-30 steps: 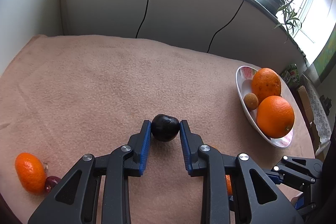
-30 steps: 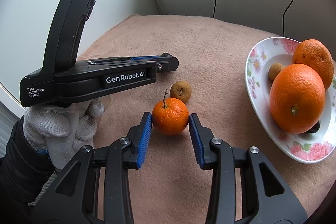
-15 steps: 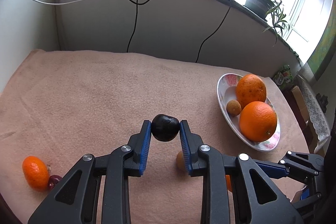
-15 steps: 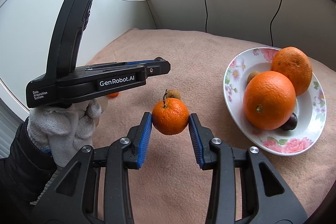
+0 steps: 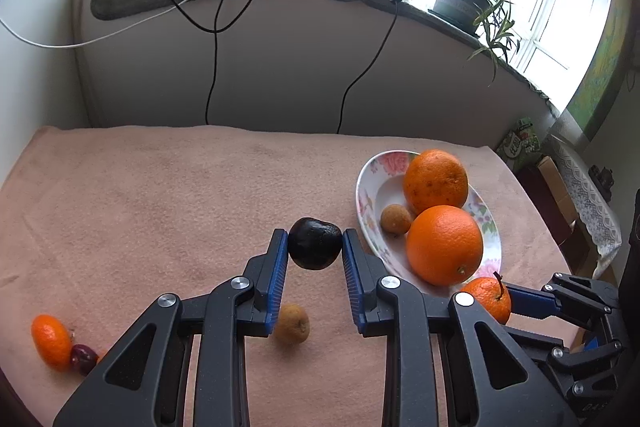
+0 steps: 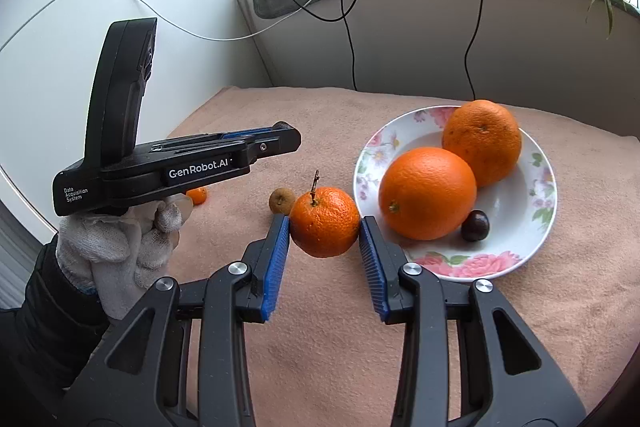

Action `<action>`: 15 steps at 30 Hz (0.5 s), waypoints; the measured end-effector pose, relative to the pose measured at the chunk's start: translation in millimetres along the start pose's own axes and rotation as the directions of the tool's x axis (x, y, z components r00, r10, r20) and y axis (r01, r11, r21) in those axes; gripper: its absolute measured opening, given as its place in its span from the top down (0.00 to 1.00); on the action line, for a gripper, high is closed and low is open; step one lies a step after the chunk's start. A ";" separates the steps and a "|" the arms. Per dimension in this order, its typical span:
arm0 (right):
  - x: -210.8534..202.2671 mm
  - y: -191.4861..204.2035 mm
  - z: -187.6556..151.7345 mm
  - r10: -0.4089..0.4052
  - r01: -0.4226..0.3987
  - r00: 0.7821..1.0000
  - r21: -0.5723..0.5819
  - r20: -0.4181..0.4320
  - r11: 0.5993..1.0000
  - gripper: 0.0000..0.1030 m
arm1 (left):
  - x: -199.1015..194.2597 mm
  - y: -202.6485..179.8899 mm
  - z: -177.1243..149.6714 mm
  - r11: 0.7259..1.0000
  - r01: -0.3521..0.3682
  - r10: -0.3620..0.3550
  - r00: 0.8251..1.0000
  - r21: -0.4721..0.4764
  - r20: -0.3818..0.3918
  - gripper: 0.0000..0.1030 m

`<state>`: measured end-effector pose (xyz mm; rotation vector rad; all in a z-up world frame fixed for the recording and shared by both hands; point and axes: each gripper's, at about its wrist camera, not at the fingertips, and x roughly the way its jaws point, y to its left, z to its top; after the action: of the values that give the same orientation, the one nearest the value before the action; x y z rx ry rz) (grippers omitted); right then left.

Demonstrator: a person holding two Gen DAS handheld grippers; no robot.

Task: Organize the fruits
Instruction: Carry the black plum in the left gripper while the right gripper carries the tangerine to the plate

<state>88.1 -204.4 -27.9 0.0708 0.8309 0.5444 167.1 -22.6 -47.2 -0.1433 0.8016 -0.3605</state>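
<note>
A dark plum (image 5: 315,243) sits pinched between the blue pads of the left gripper (image 5: 315,247), held up off the cloth (image 5: 160,211), just left of the plate (image 5: 370,187). Over on the other side, the right gripper (image 6: 325,227) is clamped on a mandarin (image 6: 325,221), stem pointing up, also clear of the cloth and right beside the plate's near-left rim. So both pairs of fingers are squeezed onto fruit, one piece each.

On the plate: two big oranges, the near one (image 6: 427,193) touching the far one (image 6: 482,143), a small dark plum (image 6: 475,225) tucked beside the near orange, and from the left wrist view a small brown fruit (image 5: 396,220) resting against the left inner wall.

Out on the cloth there's more waiting. A brown fruit (image 5: 291,323) lies under the left gripper, between the two tools. Far off at the left edge, a small mandarin (image 5: 52,342) lies touching a reddish plum (image 5: 83,359).

A white-gloved hand (image 6: 116,251) with a dark sleeve grips the left tool's handle. Behind the cloth, cables (image 5: 214,39) hang down from the sill, where a potted plant (image 5: 472,3) stands by the window.
</note>
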 end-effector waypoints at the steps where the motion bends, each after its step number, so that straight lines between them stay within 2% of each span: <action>1: -3.4 -3.4 -0.6 -0.007 0.007 1.000 0.003 0.005 1.000 0.63 | 0.3 -2.4 0.7 1.000 0.003 -0.003 1.000 0.004 0.001 0.75; 15: -27.1 -55.8 -2.1 -0.097 0.093 0.995 0.086 0.039 0.992 0.63 | 21.8 -35.2 12.2 0.998 0.046 -0.045 0.999 0.053 -0.016 0.75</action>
<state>95.9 -265.9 -25.7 0.1192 0.8112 0.4170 180.7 -63.5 -44.4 -0.1086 0.8034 -0.4259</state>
